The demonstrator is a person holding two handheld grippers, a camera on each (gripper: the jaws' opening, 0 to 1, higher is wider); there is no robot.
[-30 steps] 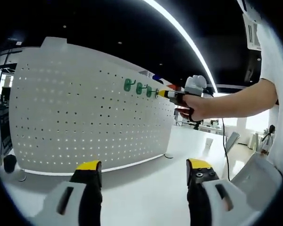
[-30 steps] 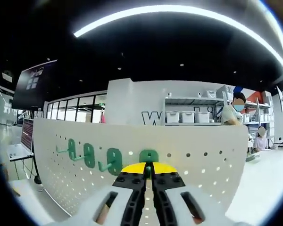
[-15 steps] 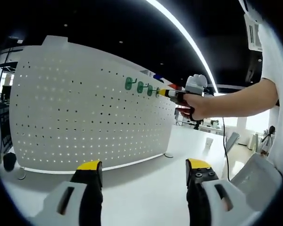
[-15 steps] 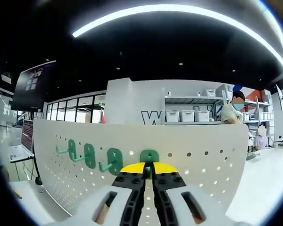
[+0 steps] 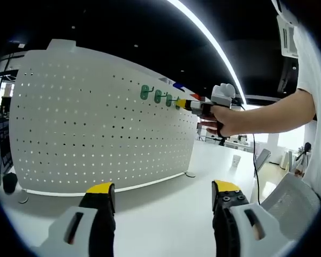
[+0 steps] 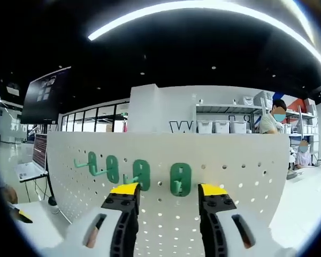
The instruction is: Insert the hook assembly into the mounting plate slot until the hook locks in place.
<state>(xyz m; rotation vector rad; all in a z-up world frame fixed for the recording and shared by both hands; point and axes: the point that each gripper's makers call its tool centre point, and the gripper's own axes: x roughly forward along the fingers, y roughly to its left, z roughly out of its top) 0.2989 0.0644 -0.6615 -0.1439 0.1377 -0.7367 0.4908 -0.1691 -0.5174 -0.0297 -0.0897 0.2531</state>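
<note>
Left gripper view. My left gripper (image 5: 163, 195) stands released, its yellow-tipped jaws well apart over the white table (image 5: 166, 214) and holding nothing. Ahead stands the white perforated mounting plate (image 5: 96, 128), upright and curving away to the right. Near its top edge runs a row of green hooks (image 5: 156, 96); at this distance I cannot make out their form beyond small green ovals. My right gripper (image 5: 195, 105) enters from the right in my hand (image 5: 224, 120), its yellow tips at the far end of that row; whether they touch the plate cannot be told from here.

Right gripper view. My right gripper (image 6: 167, 194) is released, jaws spread to either side of the newest green hook (image 6: 180, 179), which sits on the plate (image 6: 246, 166) between the tips without being grasped. It shows an oval green backing with a slot and a short peg pointing forward. Three more green hooks (image 6: 115, 168) hang to its left. Behind the plate, dark lettering on a wall is cut off by the plate's top edge; only a "W" (image 6: 177, 127) can be read. Shelves (image 6: 224, 120) of white bins stand beside it.
</note>
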